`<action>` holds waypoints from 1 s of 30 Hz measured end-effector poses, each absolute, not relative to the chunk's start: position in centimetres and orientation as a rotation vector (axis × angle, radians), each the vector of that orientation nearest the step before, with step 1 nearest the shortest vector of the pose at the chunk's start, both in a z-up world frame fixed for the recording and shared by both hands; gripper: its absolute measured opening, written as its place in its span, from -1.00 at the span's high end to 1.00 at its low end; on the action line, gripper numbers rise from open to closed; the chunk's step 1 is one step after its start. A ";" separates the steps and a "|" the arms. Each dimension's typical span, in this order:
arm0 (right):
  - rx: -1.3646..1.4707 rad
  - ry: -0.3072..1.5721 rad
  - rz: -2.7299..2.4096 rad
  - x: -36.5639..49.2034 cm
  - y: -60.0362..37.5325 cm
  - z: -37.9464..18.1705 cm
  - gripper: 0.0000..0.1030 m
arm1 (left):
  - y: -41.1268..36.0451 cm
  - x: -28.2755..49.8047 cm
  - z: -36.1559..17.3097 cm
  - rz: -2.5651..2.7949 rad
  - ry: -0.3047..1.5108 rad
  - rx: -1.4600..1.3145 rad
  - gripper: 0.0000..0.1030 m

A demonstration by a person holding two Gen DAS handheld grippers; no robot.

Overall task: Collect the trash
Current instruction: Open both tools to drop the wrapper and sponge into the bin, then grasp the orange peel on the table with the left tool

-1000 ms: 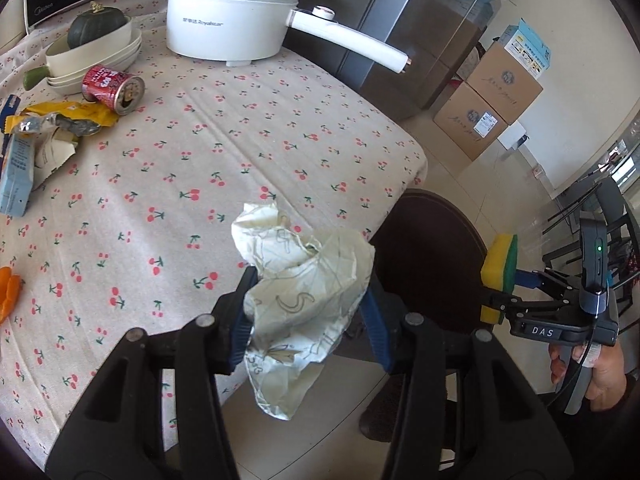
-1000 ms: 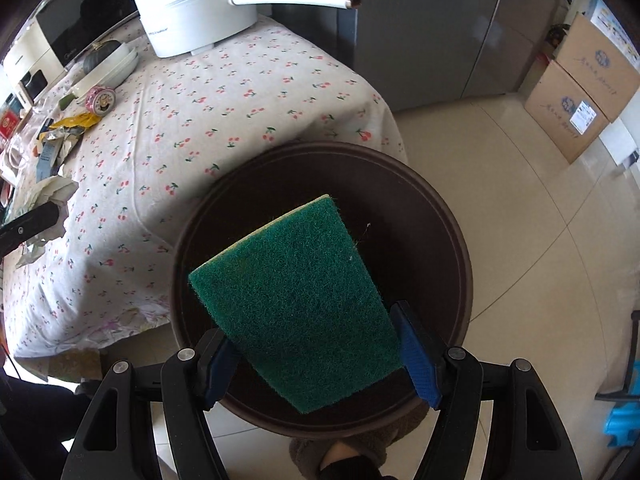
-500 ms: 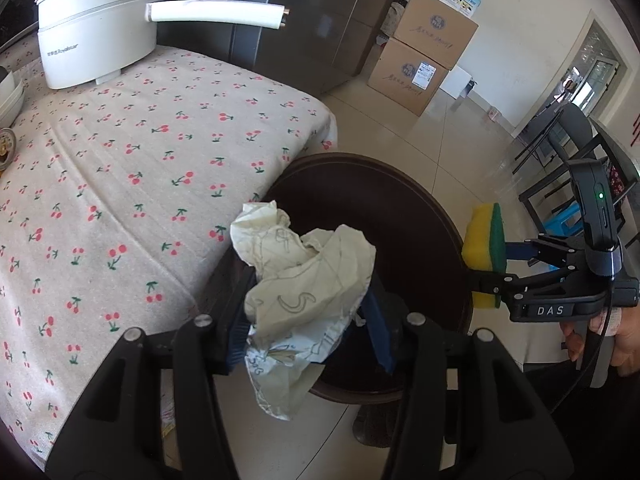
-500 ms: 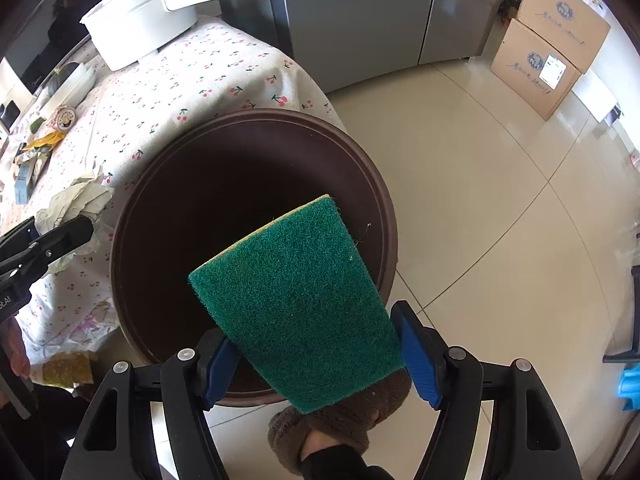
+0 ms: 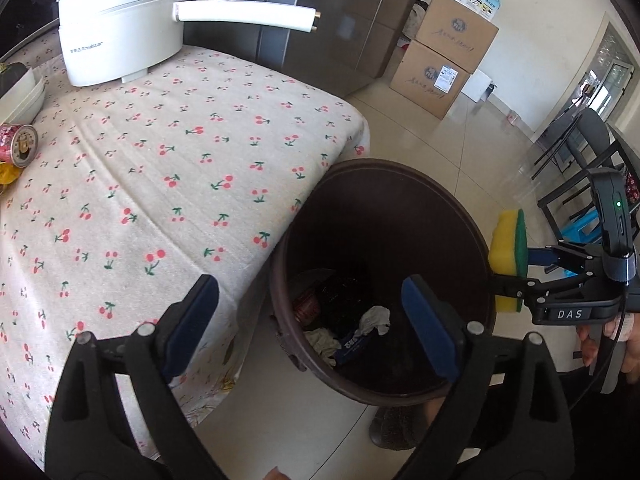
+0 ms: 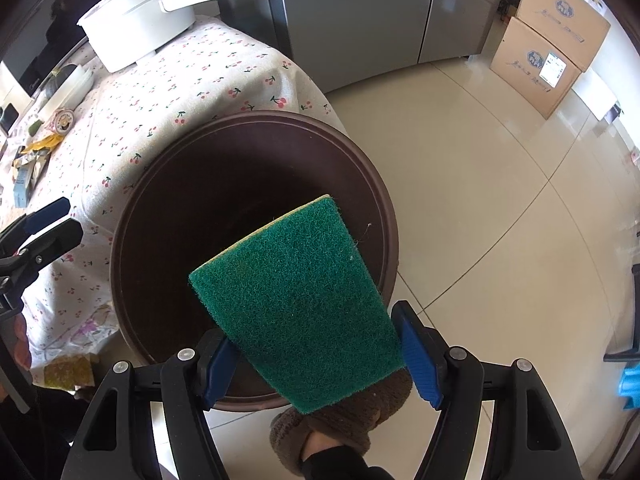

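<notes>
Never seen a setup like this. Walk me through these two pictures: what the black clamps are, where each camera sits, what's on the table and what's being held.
No robot here: a person holds a two-finger gripper in each hand, with a fisheye camera on each looking along its fingers. The left view shows the left gripper, open and empty, over a brown trash bin with trash at its bottom. The right view looks down from the right gripper, which is shut on a green and yellow sponge over the same bin. Beside the bin is a table with a cherry-print tablecloth, carrying a white pot, stacked bowls, a tipped red can and some wrappers.
</notes>
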State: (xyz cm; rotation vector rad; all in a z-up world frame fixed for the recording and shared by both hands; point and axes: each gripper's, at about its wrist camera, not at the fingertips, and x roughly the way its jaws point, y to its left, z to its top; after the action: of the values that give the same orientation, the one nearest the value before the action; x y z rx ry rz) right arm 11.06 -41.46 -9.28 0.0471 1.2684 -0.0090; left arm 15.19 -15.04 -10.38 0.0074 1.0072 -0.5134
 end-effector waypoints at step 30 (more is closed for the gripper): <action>-0.059 1.229 0.123 14.5 -29.8 -6.8 -0.68 | 1.2 12.9 -6.4 -0.217 0.999 -0.113 -0.94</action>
State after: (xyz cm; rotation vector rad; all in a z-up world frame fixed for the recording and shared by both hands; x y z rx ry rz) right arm 14.52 -29.79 -6.80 -0.0587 1.2294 0.1229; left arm 12.88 1.23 -6.37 -0.1132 0.9994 -0.2175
